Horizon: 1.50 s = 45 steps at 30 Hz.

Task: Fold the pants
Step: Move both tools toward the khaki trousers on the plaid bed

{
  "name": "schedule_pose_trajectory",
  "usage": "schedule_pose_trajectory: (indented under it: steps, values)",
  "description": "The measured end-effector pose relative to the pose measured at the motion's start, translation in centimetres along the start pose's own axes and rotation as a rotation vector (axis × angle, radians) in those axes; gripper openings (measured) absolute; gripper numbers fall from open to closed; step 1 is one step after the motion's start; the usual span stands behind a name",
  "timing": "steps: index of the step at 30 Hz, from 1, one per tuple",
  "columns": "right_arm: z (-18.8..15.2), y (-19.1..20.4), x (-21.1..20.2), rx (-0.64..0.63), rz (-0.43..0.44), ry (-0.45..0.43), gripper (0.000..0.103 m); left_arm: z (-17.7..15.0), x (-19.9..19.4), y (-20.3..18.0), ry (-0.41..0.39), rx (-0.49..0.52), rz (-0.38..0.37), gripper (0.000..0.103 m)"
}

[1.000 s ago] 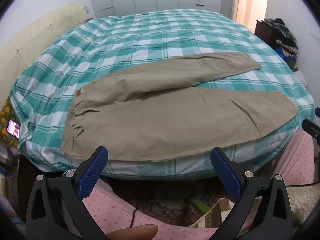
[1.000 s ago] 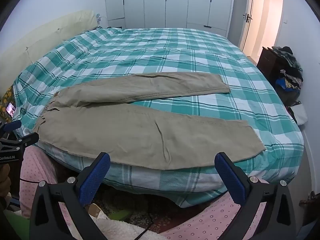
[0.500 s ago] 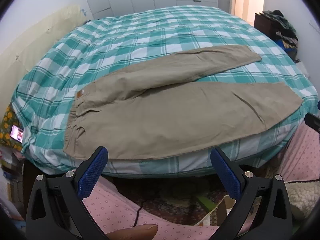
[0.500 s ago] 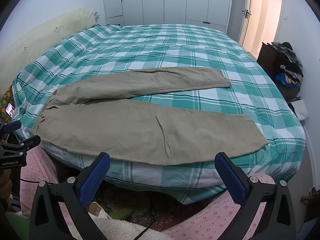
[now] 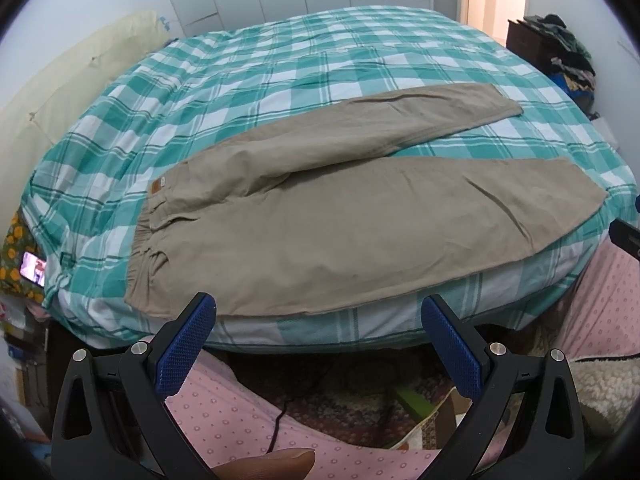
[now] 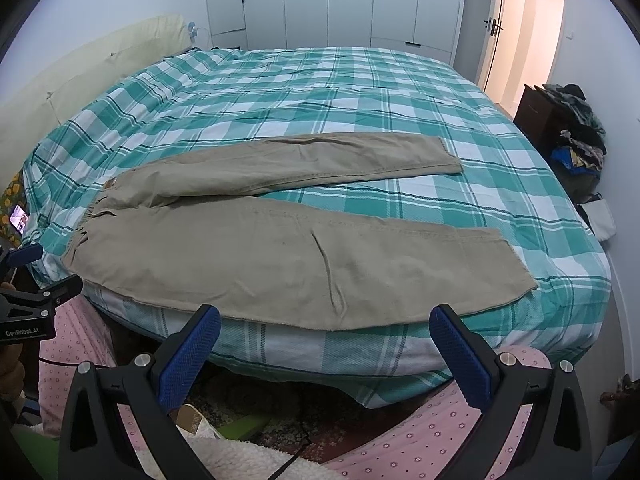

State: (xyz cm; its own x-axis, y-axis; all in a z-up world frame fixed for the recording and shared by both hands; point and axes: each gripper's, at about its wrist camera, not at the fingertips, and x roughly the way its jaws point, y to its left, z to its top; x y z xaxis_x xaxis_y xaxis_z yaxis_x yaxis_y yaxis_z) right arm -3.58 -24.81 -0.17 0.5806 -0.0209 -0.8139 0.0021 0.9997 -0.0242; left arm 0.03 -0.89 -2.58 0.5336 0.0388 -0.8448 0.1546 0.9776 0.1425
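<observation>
Both hand-held grippers, left (image 5: 318,330) and right (image 6: 324,342), are wide open and hold nothing. The flat beige cotton pants (image 6: 280,256) lie along the bed's (image 6: 360,92) near edge; a careless pull could drag them off.

The left tool (image 5: 318,344) hangs with its blue pads (image 5: 186,346) spread wide apart, gripping nothing, just short of the near edge of the bed (image 5: 280,68). Straight ahead of it, tan pants (image 5: 360,220) lie flat on the green-and-white checked cover, waistband ahead to the left, legs running off to the right. The farther leg angles away from the nearer one, leaving a wedge of cover between them. Below the tool are pink dotted pajama legs (image 5: 224,424).
</observation>
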Motion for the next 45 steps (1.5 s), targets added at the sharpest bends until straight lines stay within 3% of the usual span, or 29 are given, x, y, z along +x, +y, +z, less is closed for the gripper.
schedule_pose_trajectory:
  steps: [45]
  values:
    - [-0.3,-1.6,0.1,0.026,-0.127,0.02,0.103,-0.3,0.6,-0.9,0.035,0.003,-0.015,0.102]
